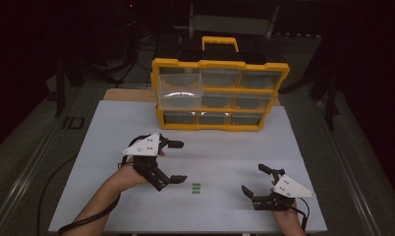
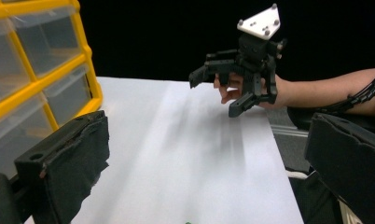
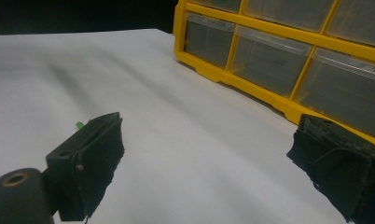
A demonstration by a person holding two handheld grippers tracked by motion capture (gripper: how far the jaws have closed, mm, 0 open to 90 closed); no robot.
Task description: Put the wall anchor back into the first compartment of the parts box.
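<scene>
The left hand-held gripper (image 1: 177,161) hovered over the white worktop (image 1: 87,162) with jaws spread wide, just left of the green pieces (image 1: 196,189); further right, the right hand-held gripper (image 1: 255,180) was likewise released, below the yellow drawer box (image 1: 220,64)

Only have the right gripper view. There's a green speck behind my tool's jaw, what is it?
Observer: High view shows three small green pieces lying on the white table, between left tool and right tool.
Operator: Left tool state?
Observer: Open and empty, just left of the pieces.
Operator: Any drawer open on the organizer?
Observer: The top-left drawer of the yellow organizer looks pulled out; the rest look shut.
</scene>
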